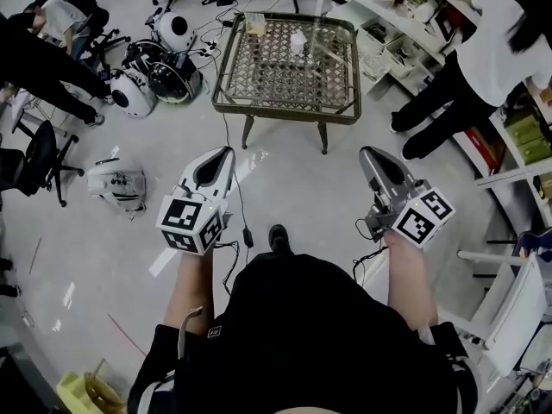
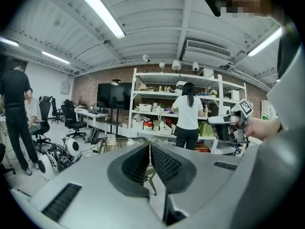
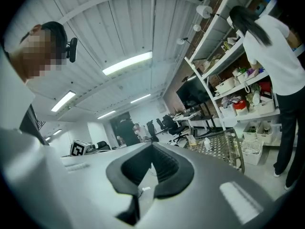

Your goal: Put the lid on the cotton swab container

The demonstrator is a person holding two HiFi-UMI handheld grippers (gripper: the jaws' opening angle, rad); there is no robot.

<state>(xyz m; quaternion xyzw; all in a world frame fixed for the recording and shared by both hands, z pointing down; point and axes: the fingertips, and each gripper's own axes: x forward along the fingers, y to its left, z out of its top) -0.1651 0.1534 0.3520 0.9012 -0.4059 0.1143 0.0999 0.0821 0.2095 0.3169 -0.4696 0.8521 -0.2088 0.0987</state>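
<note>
Metal lattice table [image 1: 276, 110], clear container [image 1: 254, 24] upright on it; left gripper [image 1: 226, 152], right gripper [image 1: 367, 153]: fingers together, empty.

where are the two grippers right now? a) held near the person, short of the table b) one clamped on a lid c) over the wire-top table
a: the left gripper and right gripper hang over bare floor, the table ahead of them, both shut and empty
</note>
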